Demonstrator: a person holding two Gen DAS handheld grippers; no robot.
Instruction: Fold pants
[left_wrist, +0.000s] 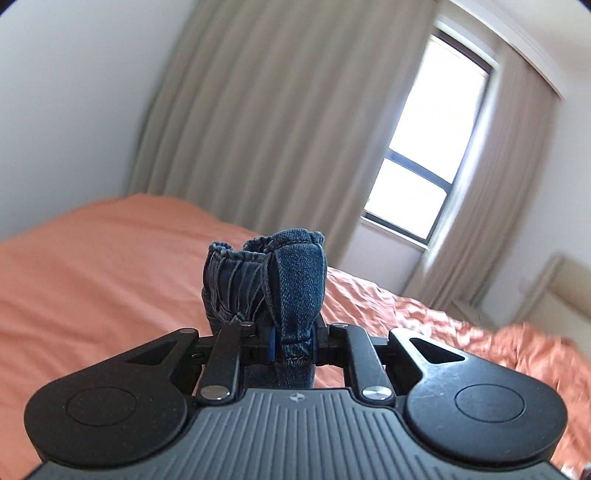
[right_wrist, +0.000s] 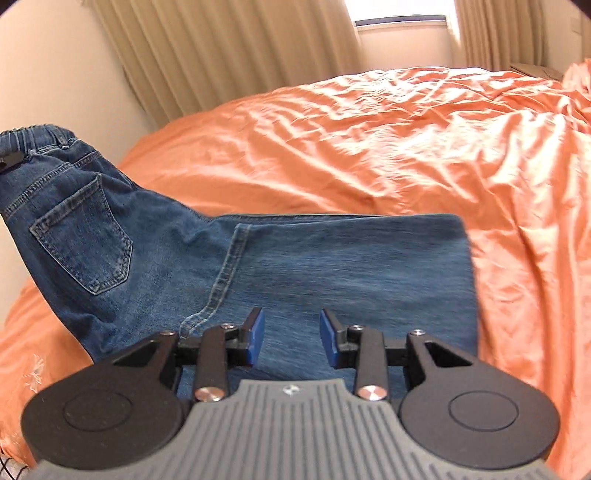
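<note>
Pants (right_wrist: 258, 266) lie across the orange bed (right_wrist: 369, 140), long axis left to right, waistband end lifted at far left. Left gripper (left_wrist: 291, 343) is clamped on that gathered waistband. Right gripper (right_wrist: 291, 336), jaws apart and empty, hovers over the leg section, nearer the fold edge.

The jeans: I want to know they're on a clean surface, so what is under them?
Under the jeans lies the orange bedspread, wrinkled, showing around them. The waistband end is lifted off it. What the denim covers can't be seen.
</note>
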